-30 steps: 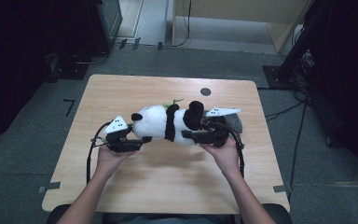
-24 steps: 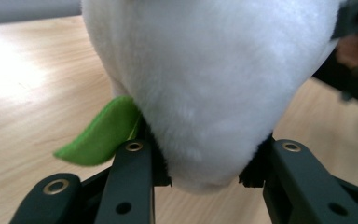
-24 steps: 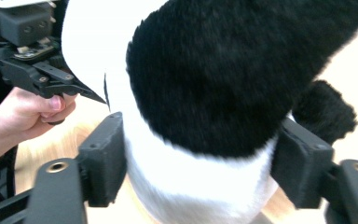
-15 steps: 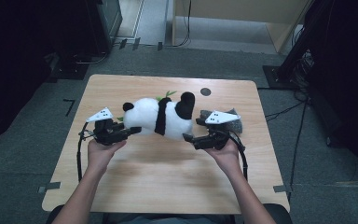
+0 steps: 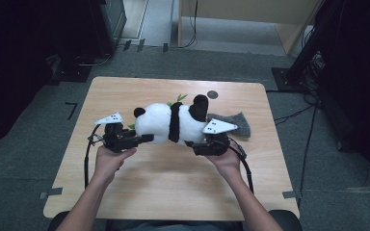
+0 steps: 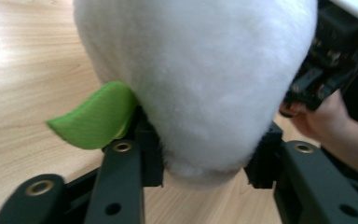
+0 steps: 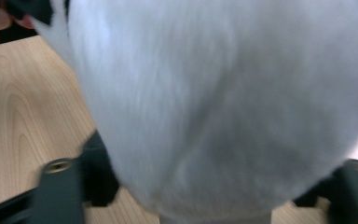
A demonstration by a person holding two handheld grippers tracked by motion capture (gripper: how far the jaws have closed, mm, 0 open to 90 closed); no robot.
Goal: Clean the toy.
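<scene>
A white and black plush panda (image 5: 171,124) lies lengthwise between both hands, just above the wooden table (image 5: 164,187). My left gripper (image 5: 144,138) is shut on its left end, pinching white fur (image 6: 200,79) between the jaws (image 6: 205,163). A green felt leaf (image 6: 95,116) sticks out beside the left jaw. My right gripper (image 5: 192,144) is shut on the panda's right underside, where blurred white fur (image 7: 223,102) bulges over its jaws (image 7: 214,191). The panda's face is hidden.
A grey cloth (image 5: 231,122) lies on the table behind the right gripper, partly under the panda's black ear. A small dark round mark (image 5: 212,94) sits near the table's far edge. Bare wood stretches toward the person. The floor around is dark, with cables.
One second ago the hands were close; they spread apart and carried the panda left. Now they have drawn back together, and the panda sits slightly further right and nearer the person.
</scene>
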